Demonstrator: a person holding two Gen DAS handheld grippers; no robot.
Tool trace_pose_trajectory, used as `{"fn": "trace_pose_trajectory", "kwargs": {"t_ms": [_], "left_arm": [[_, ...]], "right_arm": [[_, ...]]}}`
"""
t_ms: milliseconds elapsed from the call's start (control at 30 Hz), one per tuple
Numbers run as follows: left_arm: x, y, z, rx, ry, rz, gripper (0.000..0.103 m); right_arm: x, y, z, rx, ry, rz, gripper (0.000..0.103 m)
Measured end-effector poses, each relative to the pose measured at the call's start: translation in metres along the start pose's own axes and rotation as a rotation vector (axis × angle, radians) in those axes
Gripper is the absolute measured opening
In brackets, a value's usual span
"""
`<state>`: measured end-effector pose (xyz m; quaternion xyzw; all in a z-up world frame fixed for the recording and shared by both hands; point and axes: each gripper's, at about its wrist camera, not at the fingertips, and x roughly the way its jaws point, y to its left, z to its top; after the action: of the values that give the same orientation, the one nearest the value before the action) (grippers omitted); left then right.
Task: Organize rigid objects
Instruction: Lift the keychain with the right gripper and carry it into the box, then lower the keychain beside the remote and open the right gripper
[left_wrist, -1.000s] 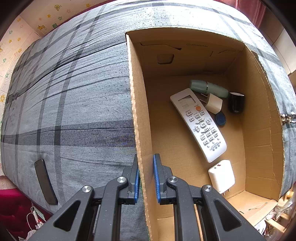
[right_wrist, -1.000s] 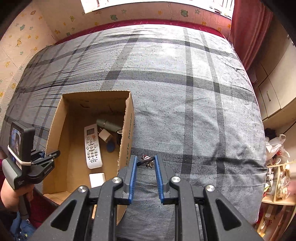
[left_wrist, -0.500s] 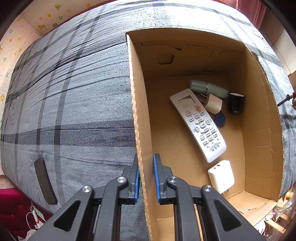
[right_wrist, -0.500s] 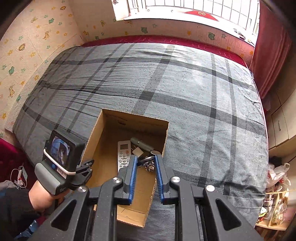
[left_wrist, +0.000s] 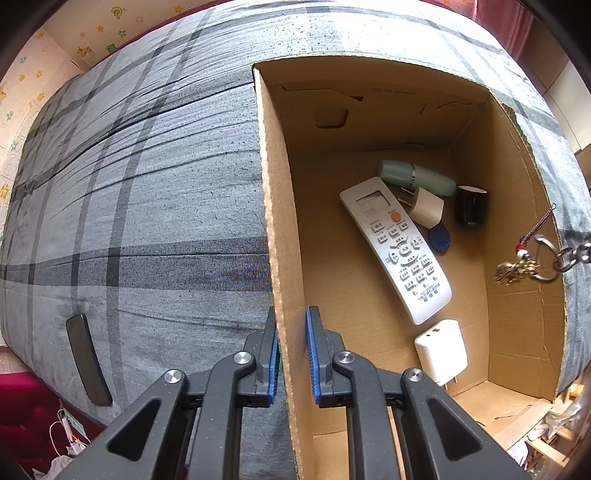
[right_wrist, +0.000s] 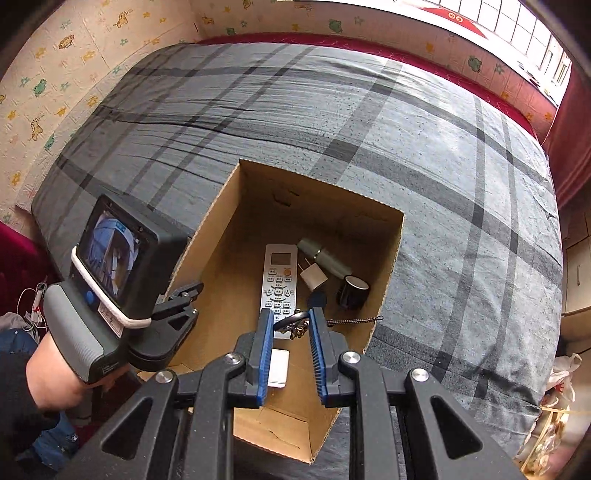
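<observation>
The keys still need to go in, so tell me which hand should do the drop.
Right. Its gripper already holds the keychain over the open cardboard box, while the left gripper is clamped on the box's wall, steadying it.

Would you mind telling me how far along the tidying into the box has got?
Done: the remote, green bottle, two chargers, blue cap and dark cup lie in the cardboard box. In hand: the right gripper holds a keyring over the box, while the left gripper clamps its wall. Left: a phone on the bed.
</observation>
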<state>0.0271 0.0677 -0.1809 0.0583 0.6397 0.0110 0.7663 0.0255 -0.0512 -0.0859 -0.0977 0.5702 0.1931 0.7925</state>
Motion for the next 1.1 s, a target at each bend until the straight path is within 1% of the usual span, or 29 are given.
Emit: {"fn": "trace_pose_trajectory", "kwargs": {"t_ms": [233,533,1100], "left_arm": [[0.002,0.002,0.000,-0.005,0.003,-0.003,0.014],[0.005,0.003,-0.001,-0.009,0.008,-0.006,0.014],[0.009,0.006,-0.001,-0.014,0.018,-0.012,0.014]], "right_arm": [[0.046,0.002,-0.001,0.007,0.058,-0.010,0.020],[0.087,-0.005,-0.001,0.050,0.119,-0.018,0.020],[0.137,-0.009,-0.003,0.077,0.196,-0.041,0.020]]}}
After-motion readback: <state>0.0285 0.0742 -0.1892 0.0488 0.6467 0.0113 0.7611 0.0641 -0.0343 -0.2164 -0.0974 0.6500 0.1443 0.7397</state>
